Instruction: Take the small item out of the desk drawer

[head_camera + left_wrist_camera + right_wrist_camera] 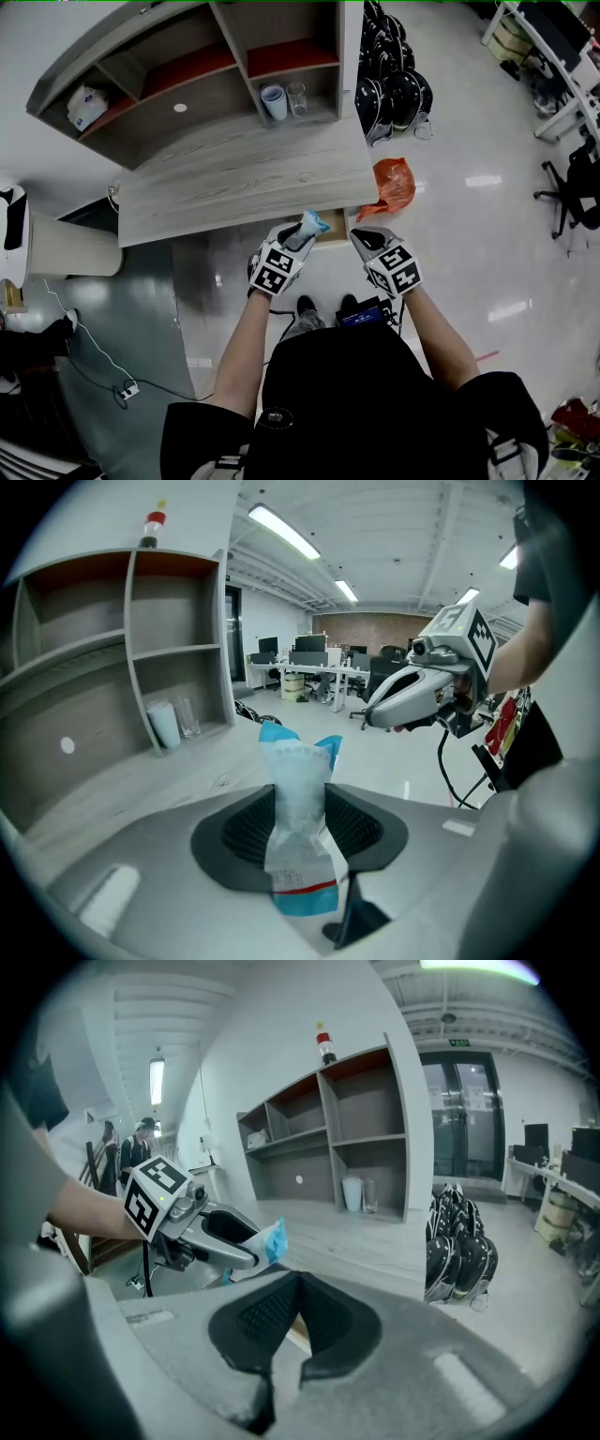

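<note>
Our left gripper (298, 236) clamps a small crinkled white plastic packet with blue ends (298, 810) upright between its jaws, which press on the packet's two sides. We hold it in the air just off the near edge of the pale wood-grain desk (234, 178), clear of the desktop. Our right gripper (298, 1321) hovers just beside it, jaws pressed together with nothing between them. An orange plastic bag (394, 184) lies on the glossy grey floor (469, 234) by the desk's corner.
</note>
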Action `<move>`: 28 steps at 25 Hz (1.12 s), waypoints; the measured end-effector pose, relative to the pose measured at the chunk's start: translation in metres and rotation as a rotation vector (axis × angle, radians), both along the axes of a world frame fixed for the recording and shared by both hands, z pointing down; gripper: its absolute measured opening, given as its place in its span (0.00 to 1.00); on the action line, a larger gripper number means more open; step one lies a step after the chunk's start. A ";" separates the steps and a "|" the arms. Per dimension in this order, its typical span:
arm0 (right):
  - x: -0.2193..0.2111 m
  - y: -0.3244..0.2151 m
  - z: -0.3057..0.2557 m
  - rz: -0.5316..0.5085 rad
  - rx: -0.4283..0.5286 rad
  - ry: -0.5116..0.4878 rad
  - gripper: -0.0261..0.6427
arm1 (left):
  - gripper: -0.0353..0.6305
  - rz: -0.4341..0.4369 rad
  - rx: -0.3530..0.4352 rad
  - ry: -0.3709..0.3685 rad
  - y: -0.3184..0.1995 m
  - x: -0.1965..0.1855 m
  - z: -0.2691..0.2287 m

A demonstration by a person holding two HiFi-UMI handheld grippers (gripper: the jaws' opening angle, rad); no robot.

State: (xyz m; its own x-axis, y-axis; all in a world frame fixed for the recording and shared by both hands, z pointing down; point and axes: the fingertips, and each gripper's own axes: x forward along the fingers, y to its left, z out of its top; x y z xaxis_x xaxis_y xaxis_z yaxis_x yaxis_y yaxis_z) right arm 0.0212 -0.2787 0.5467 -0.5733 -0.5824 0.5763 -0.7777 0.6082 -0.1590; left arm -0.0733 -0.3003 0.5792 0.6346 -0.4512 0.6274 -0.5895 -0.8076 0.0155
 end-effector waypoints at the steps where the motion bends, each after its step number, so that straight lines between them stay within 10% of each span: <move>1: -0.001 -0.001 -0.002 0.000 0.005 0.001 0.04 | 0.31 -0.008 -0.002 0.005 0.001 -0.003 -0.001; 28: 0.009 0.008 -0.002 -0.039 -0.002 -0.043 0.04 | 0.31 -0.103 -0.038 0.037 0.026 0.012 -0.006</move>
State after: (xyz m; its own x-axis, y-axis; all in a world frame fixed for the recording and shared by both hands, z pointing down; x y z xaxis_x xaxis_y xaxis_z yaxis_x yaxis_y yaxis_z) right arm 0.0304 -0.2706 0.5452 -0.6198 -0.5577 0.5521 -0.7457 0.6377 -0.1929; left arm -0.0611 -0.2739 0.5728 0.6090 -0.4915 0.6225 -0.6677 -0.7413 0.0680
